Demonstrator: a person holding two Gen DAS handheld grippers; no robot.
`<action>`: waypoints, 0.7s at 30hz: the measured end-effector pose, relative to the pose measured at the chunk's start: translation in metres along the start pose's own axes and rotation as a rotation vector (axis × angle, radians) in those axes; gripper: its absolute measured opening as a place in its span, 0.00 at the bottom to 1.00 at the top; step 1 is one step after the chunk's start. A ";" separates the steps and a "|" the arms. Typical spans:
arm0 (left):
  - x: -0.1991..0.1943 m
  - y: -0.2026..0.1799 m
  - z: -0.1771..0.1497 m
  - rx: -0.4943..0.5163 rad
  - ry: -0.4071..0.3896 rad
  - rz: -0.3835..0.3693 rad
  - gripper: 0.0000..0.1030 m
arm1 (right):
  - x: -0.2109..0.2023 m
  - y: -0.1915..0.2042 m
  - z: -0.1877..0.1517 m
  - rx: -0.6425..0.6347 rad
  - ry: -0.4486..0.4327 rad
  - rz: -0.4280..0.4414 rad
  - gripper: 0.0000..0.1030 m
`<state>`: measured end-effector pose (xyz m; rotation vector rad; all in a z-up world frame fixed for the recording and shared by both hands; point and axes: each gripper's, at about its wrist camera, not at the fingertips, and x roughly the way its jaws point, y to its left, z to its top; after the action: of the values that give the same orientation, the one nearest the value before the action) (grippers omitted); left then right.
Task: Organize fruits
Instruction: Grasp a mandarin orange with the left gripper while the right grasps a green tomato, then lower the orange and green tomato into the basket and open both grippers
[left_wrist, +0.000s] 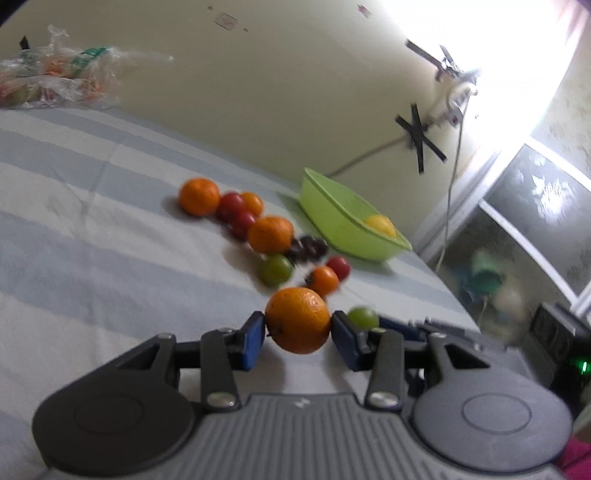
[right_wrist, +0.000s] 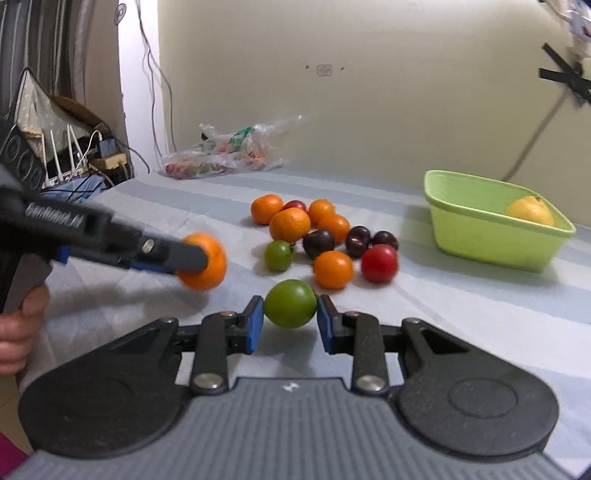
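Your left gripper (left_wrist: 297, 330) pinches an orange (left_wrist: 297, 319) across its middle, blue pads pressed on either flank, the fruit lifted clear of the striped cloth (left_wrist: 92, 229). Your right gripper (right_wrist: 290, 318) clamps a green fruit (right_wrist: 290, 303), possibly an unripe tomato or plum, the same way, at six o'clock of the loose pile. Both look firm, round and light; the orange's pebbled rind should give the pads purchase, while the green fruit's glossy skin may slip or bruise if squeezed hard, so hold at the widest girth, as you do now. The remaining pile (right_wrist: 321, 240) of oranges, dark plums, a red fruit and a small green one sits mid-cloth, several touching and likely to roll if nudged. The lime-green basket (right_wrist: 476, 236), at two o'clock of the pile and well apart, already holds one yellow citrus (right_wrist: 530, 210). The cloth lies flat with faint creases. Behind, a plastic bag of produce (right_wrist: 221, 155) rests against the pale wall, cables trailing.
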<state>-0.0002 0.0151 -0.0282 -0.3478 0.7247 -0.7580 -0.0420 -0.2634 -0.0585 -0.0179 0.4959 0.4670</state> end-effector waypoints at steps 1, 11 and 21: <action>0.002 -0.002 -0.003 0.010 0.009 0.007 0.39 | -0.001 -0.001 0.000 0.003 -0.002 -0.008 0.33; 0.007 -0.008 -0.006 0.002 0.017 0.018 0.39 | -0.008 -0.018 -0.007 0.066 -0.005 -0.040 0.33; 0.036 -0.037 0.041 0.041 0.029 -0.080 0.39 | -0.020 -0.046 0.004 0.085 -0.097 -0.092 0.33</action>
<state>0.0284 -0.0352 0.0036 -0.3310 0.7248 -0.8542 -0.0355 -0.3128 -0.0499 0.0628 0.4172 0.3546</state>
